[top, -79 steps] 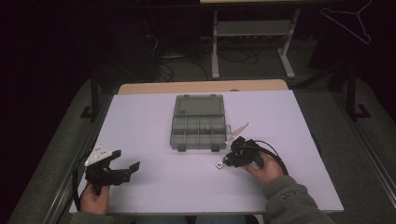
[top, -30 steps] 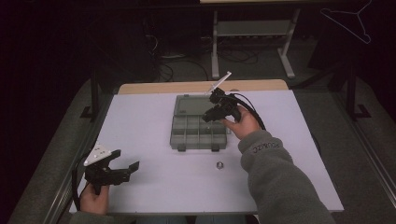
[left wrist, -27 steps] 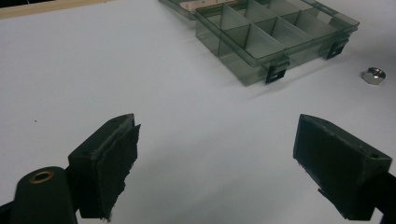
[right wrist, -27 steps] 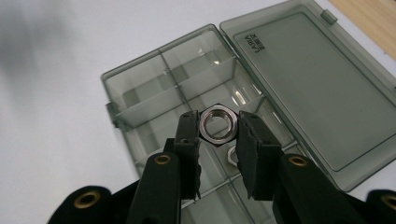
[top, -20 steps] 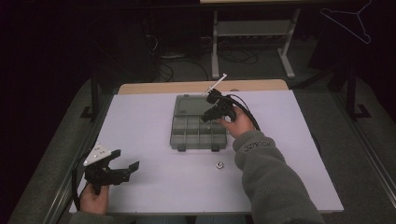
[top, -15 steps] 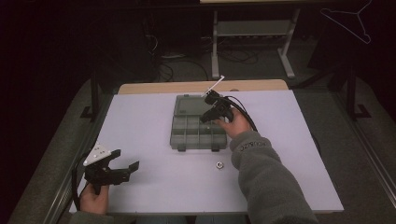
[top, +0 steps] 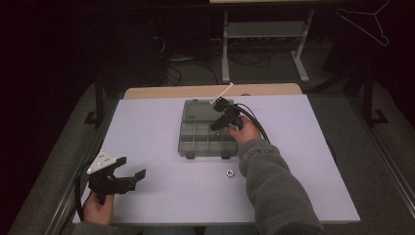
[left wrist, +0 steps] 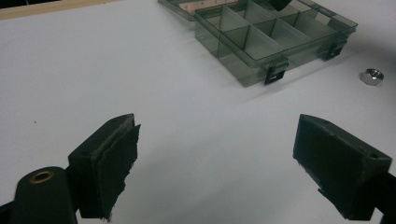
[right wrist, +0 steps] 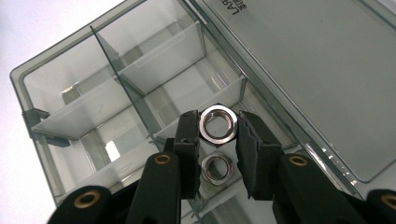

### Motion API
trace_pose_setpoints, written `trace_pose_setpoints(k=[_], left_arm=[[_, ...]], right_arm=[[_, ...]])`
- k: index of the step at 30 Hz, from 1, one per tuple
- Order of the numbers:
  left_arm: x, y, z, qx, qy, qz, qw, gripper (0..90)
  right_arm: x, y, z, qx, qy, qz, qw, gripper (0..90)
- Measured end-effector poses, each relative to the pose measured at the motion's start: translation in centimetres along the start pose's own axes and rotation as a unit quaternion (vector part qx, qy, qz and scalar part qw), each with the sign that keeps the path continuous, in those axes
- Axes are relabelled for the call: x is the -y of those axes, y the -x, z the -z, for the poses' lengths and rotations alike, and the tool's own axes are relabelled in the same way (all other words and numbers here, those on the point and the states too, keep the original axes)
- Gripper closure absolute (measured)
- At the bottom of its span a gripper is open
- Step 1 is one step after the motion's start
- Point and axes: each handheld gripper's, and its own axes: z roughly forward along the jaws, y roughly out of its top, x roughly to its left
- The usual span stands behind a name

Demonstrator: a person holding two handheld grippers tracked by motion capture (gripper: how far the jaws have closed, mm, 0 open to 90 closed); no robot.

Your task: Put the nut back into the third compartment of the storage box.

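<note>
- The left hand-held gripper (top: 128,177) rests at the near left corner of the tabletop (top: 147,127), well apart from the compartment box (top: 203,139); its jaws stand wide apart with nothing between them, as the left gripper view shows.
- A loose hex nut (top: 228,172) lies on the tabletop just in front of the compartment box's near edge, towards its right-hand latch; in the left gripper view it sits to the right of the box (left wrist: 372,76).
- The compartment box is a smoky, see-through plastic organiser, open, with dividers forming several cells; two dark latches hang on its near wall.
- The right hand-held gripper (top: 219,122) hovers over the box's right-hand cells, the person's grey sleeve (top: 274,186) reaching in from the near right.
- In the right gripper view, the right hand-held gripper (right wrist: 218,128) has its pads pressed on the flats of a held hex nut (right wrist: 218,123), pinched upright above a cell.
- A second nut (right wrist: 215,168) lies on the floor of the cell directly below the held one.
- Beyond the cells, the box's lid (right wrist: 317,79) lies flat, hinged open on the far side.
</note>
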Motion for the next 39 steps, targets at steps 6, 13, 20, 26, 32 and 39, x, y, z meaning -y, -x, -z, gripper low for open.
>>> trace_pose_setpoints(k=[6, 13, 20, 26, 32, 39], left_arm=[[0.0, 0.0, 0.0, 0.0, 0.0, 0.001, 1.0, 13.1], [0.0, 0.0, 0.0, 0.0, 0.001, 0.002, 1.0, 13.0], [0.0, 0.0, 0.1, -0.001, 0.005, 0.004, 1.0, 13.0], [0.0, 0.1, 0.1, -0.001, 0.003, 0.004, 1.0, 13.1], [0.0, 0.1, 0.0, -0.001, 0.001, 0.0, 1.0, 13.1], [0.0, 0.2, 0.0, -0.002, 0.002, 0.003, 1.0, 13.0]], right_arm=[[0.1, 0.2, -0.3, 0.0, -0.002, -0.001, 1.0, 69.3], [0.1, -0.1, -0.5, 0.0, -0.001, 0.006, 1.0, 66.6], [0.3, -0.5, 0.5, 0.001, 0.005, 0.009, 0.9999, 65.1], [1.6, -1.0, 2.9, -0.002, 0.023, 0.015, 0.9996, 63.4], [3.1, -1.7, 4.6, -0.006, 0.035, 0.017, 0.9992, 61.7], [5.6, -3.6, 6.6, -0.017, 0.05, 0.025, 0.9983, 59.1]])
